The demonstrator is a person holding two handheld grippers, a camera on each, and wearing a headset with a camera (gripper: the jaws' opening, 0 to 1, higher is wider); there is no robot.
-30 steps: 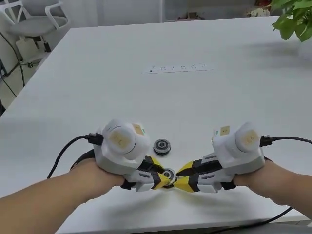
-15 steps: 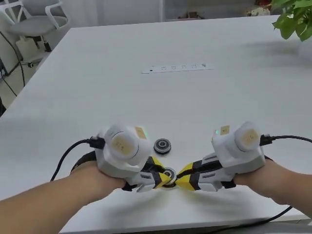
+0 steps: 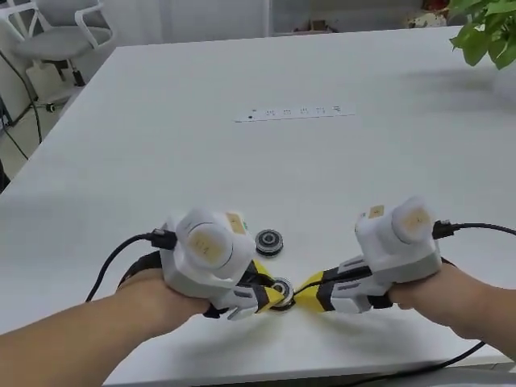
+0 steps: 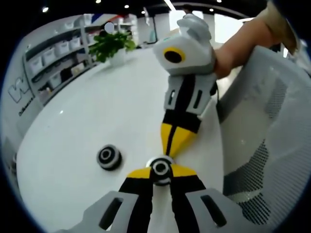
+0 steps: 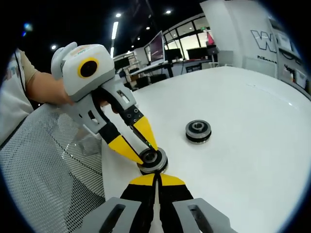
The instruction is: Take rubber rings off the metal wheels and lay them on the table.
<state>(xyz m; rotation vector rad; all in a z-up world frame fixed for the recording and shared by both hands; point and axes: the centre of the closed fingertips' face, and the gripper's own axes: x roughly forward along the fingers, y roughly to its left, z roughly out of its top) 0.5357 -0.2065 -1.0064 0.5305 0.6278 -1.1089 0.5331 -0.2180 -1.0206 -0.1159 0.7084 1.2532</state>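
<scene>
Metal wheel (image 4: 161, 167) in left gripper (image 4: 161, 173)

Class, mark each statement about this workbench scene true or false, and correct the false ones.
1. The left gripper clamps a metal wheel between its jaws. True.
2. The right gripper stands wide open. False: its jaws are shut, with the tips at the clamped wheel.
3. A second wheel lies on the table, apart from both grippers. True.
4. The second wheel is bare metal all round. False: a dark rubber ring sits around it.
5. The plant stands at the table's middle. False: it is at a far corner.
</scene>
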